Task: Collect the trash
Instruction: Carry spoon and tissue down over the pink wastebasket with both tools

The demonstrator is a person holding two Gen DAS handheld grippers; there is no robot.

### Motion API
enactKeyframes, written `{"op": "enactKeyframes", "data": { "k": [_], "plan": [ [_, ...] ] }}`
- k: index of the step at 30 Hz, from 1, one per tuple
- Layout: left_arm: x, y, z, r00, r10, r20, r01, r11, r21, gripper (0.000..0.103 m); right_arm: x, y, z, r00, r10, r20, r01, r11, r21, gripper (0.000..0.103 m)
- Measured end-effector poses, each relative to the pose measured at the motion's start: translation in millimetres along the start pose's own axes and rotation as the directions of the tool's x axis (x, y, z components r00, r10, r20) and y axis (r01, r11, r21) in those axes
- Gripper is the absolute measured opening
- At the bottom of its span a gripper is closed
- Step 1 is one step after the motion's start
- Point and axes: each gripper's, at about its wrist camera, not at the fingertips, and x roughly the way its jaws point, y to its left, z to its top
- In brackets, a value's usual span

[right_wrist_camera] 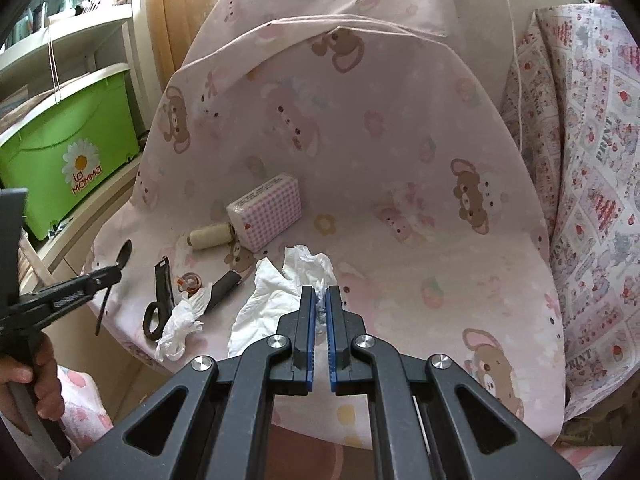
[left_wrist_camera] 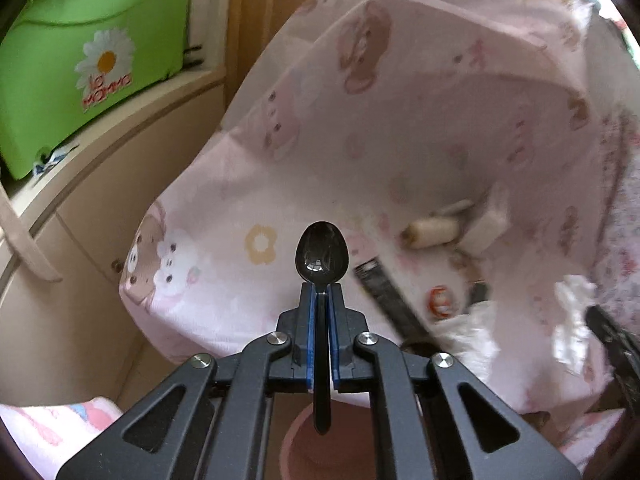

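Note:
My left gripper (left_wrist_camera: pixel 321 290) is shut on a black plastic spoon (left_wrist_camera: pixel 321 250), bowl forward, held above a pink bin (left_wrist_camera: pixel 308 446) below the seat's front edge. It also shows from the side in the right wrist view (right_wrist_camera: pixel 116 270). My right gripper (right_wrist_camera: pixel 320 294) is shut on a large crumpled white tissue (right_wrist_camera: pixel 280 292) that lies on the pink bear-print cushion (right_wrist_camera: pixel 380 140). A smaller crumpled tissue (right_wrist_camera: pixel 178 326) lies at the cushion's front left, over black scissors (right_wrist_camera: pixel 158 306).
On the cushion lie a pink checked tissue pack (right_wrist_camera: pixel 270 208), a cream thread spool (right_wrist_camera: pixel 210 236), a small tape roll (right_wrist_camera: pixel 190 282) and a black tube (right_wrist_camera: pixel 224 286). A green storage box (right_wrist_camera: pixel 68 148) stands on a shelf to the left. A patterned quilt (right_wrist_camera: pixel 592 168) hangs at right.

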Motion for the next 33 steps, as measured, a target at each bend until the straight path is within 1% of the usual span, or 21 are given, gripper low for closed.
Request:
{"op": "enactKeyframes", "data": {
  "k": [2, 5, 6, 9, 12, 16, 19, 22, 27, 28, 30, 32, 33],
  "plan": [
    [-11, 0, -1, 0.999, -0.054, 0.008, 0.054, 0.999, 0.001, 0.005, -3, -2, 1, 1.000, 0.009, 0.005, -0.009, 1.000, 0.006, 0.006],
    [-25, 0, -9, 0.994, -0.110, -0.004, 0.110, 0.994, 0.005, 0.005, -8, -2, 0, 1.000, 0.012, 0.016, -0.012, 1.000, 0.000, 0.006],
    [-31, -3, -14, 0.994, -0.114, 0.000, 0.114, 0.993, 0.023, 0.005, -10, -2, -1, 1.000, 0.013, 0.019, -0.013, 1.000, -0.007, 0.006],
    [-52, -12, -26, 0.995, -0.094, 0.031, 0.090, 0.991, 0.095, 0.005, -16, 2, -2, 0.999, 0.026, 0.021, -0.025, 1.000, -0.018, 0.006],
    [-64, -12, -33, 0.994, -0.099, 0.041, 0.093, 0.989, 0.118, 0.005, -22, 9, -7, 0.998, 0.069, 0.004, -0.069, 0.997, -0.032, 0.006],
    [-77, -17, -45, 0.990, -0.139, 0.016, 0.134, 0.977, 0.167, 0.005, -35, 27, -16, 0.990, 0.139, -0.023, -0.140, 0.986, -0.093, 0.006],
    [-82, -29, -56, 0.987, -0.160, -0.005, 0.157, 0.959, 0.235, 0.005, -42, 39, -23, 0.981, 0.186, -0.059, -0.192, 0.973, -0.125, 0.006],
    [-84, -37, -67, 0.980, -0.192, -0.044, 0.197, 0.945, 0.259, 0.005, -47, 48, -32, 0.976, 0.201, -0.083, -0.212, 0.964, -0.159, 0.006],
    [-76, -48, -83, 0.962, -0.226, -0.154, 0.262, 0.923, 0.283, 0.005, -51, 52, -53, 0.968, 0.205, -0.142, -0.228, 0.957, -0.178, 0.006],
    [-73, -51, -86, 0.958, -0.226, -0.175, 0.269, 0.920, 0.284, 0.005, -49, 52, -56, 0.968, 0.198, -0.156, -0.225, 0.957, -0.184, 0.006],
    [-69, -53, -90, 0.956, -0.221, -0.195, 0.268, 0.926, 0.267, 0.005, -45, 51, -59, 0.968, 0.182, -0.170, -0.214, 0.958, -0.193, 0.006],
    [-62, -54, -94, 0.943, -0.235, -0.235, 0.293, 0.923, 0.249, 0.005, -39, 50, -59, 0.964, 0.188, -0.190, -0.222, 0.959, -0.177, 0.006],
    [-58, -55, -96, 0.940, -0.231, -0.251, 0.292, 0.924, 0.245, 0.005, -36, 50, -60, 0.959, 0.198, -0.203, -0.232, 0.959, -0.163, 0.006]
  ]
}}
